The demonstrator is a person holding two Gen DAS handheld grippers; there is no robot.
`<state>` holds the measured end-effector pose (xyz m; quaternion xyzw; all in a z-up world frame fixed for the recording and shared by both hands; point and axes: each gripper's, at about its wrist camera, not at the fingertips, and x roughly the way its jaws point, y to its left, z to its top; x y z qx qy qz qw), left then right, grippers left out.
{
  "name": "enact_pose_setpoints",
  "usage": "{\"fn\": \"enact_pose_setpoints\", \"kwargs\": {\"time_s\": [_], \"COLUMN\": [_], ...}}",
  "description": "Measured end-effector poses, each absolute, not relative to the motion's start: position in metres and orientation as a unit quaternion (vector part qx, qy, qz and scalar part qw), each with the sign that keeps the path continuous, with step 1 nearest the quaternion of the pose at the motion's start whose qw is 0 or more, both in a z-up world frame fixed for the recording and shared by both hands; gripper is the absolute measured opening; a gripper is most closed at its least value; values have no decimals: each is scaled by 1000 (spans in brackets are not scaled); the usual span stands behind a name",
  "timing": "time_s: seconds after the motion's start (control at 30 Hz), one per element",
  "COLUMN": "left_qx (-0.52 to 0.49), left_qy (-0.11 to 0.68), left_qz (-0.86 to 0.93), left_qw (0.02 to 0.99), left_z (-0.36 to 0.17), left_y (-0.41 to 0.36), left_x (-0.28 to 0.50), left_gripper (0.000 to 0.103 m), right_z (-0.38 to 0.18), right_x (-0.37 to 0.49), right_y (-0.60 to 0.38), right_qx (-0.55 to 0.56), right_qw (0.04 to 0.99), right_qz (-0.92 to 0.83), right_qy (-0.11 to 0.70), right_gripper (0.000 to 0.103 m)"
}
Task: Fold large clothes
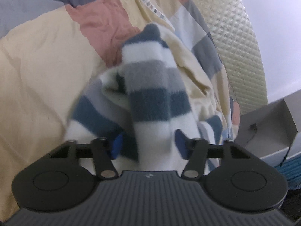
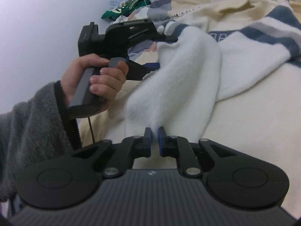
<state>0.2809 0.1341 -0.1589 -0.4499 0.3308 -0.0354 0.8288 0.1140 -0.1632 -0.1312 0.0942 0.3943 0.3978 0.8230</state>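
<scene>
At lower centre of right wrist view, our right gripper (image 2: pixel 154 134) clamps white fold of fleece garment (image 2: pixel 188 71). Left of frame, our left hand (image 2: pixel 94 79) grips handle, gripper levelled toward garment. Left gripper (image 1: pixel 148 143) half apart, striped fleece between, grip unclear. Garment lies on patchwork quilt (image 1: pixel 37 66).

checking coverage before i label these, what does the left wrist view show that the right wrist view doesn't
Only the left wrist view: a cream quilted headboard and an open grey cardboard box. Only the right wrist view: a hand in a grey fleece sleeve and green packets by the wall. Both: the fluffy white, blue and grey striped garment on the patchwork quilt.
</scene>
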Motion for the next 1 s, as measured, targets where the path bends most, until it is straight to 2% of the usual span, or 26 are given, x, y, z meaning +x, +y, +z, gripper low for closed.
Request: {"fn": "enact_pose_setpoints", "kwargs": {"time_s": [0.03, 0.07, 0.1, 0.13, 0.2, 0.43, 0.57, 0.77, 0.8, 0.87, 0.9, 0.93, 1.0], "left_qx": [-448, -444, -439, -438, -452, -522, -536, -516, -519, -529, -532, -533, -531], "left_qy": [330, 331, 328, 321, 295, 200, 208, 278, 280, 278, 277, 274, 272], "left_qz": [-31, -28, -26, -29, -37, -42, -6, 22, 23, 19, 15, 9, -3], "left_qw": [830, 832, 836, 839, 841, 828, 818, 810, 807, 801, 800, 800, 802], "left_z": [-161, -162, -161, -159, -152, -133, -144, -165, -168, -171, -173, -174, -173], "left_y": [135, 135, 135, 135, 141, 192, 220, 241, 242, 242, 243, 242, 239], "left_x": [283, 287, 289, 289, 284, 264, 263, 269, 270, 267, 263, 264, 266], "left_gripper": [43, 37, 23, 13, 9, 9, 9, 10, 11, 18, 30, 49, 62], "right_z": [-130, -128, -126, -124, -121, -134, -142, -151, -152, -154, -154, -155, -154], "right_x": [114, 114, 116, 115, 118, 131, 130, 127, 128, 130, 131, 133, 136], "right_y": [-167, -173, -180, -188, -203, -207, -180, -159, -157, -153, -151, -149, -145], "right_qx": [101, 109, 121, 134, 158, 188, 158, 134, 127, 126, 128, 132, 133], "right_qw": [825, 828, 831, 836, 843, 841, 832, 837, 839, 838, 838, 838, 835], "right_qz": [392, 386, 380, 373, 356, 335, 361, 364, 363, 367, 368, 367, 366], "right_qy": [395, 393, 387, 379, 372, 381, 390, 387, 385, 383, 382, 382, 388], "right_gripper": [23, 41, 57, 60, 61, 60, 60, 59, 59, 60, 58, 58, 37]}}
